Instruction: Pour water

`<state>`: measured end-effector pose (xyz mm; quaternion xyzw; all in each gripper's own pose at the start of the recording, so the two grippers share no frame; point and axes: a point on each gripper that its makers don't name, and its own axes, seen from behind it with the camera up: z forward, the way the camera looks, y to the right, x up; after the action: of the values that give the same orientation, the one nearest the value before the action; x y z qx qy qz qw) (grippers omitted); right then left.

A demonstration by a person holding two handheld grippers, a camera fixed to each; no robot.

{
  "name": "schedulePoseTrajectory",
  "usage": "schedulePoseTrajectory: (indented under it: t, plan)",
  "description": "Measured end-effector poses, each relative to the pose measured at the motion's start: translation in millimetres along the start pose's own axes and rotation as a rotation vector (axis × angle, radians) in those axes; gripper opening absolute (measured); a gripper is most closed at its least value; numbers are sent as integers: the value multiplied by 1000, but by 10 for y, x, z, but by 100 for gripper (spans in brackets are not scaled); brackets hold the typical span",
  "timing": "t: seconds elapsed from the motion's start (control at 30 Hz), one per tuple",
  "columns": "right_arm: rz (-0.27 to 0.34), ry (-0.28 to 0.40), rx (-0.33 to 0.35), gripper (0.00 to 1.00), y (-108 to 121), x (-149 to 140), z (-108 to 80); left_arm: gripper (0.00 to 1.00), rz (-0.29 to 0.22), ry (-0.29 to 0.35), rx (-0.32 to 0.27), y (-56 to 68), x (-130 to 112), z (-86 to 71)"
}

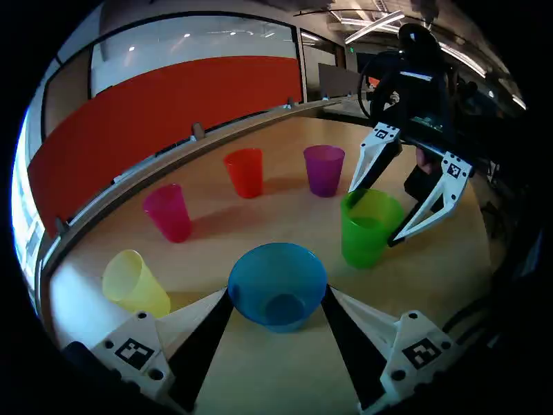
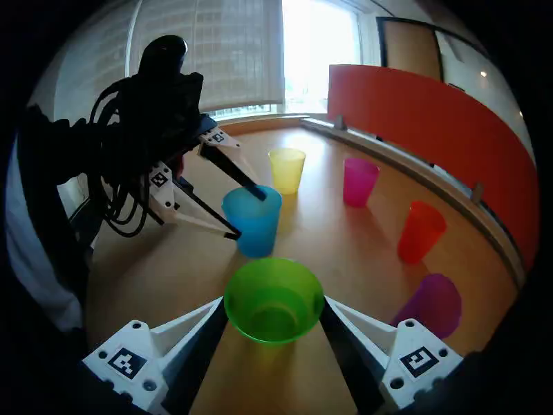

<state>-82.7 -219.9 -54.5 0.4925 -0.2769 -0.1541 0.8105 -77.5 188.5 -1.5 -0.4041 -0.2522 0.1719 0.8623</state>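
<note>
A blue cup [image 1: 276, 277] stands upright between my left gripper's [image 1: 276, 294] fingers, which press on both its sides. In the right gripper view the same blue cup [image 2: 252, 225] rests on the wooden table [image 2: 345, 242], with the left gripper [image 2: 247, 215] closed around it. A green cup [image 2: 274, 304] is upright between my right gripper's [image 2: 274, 301] fingers, both touching its wall. From the left gripper view the green cup [image 1: 366, 232] stands on the table with the right gripper [image 1: 373, 216] around it. I cannot tell whether either cup holds water.
Other cups stand in an arc on the table: yellow [image 1: 135, 283], pink [image 1: 168, 211], orange [image 1: 244, 171] and purple [image 1: 323, 169]. A low rail and an orange wall panel [image 1: 173, 117] run along the table's far edge. A person's dark sleeve [image 2: 41, 207] is behind the left gripper.
</note>
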Motion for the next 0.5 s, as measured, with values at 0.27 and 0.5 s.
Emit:
schedulePoseTrajectory:
  t: [0.27, 0.5]
  plan:
    - [-19, -2, -11, 93, 2, -21, -2, 89, -8, -9, 1, -27, 5, -23]
    - [-3, 0, -13, 94, 0, -26, -2, 90, 8, -22, 7, -30, -14, -17]
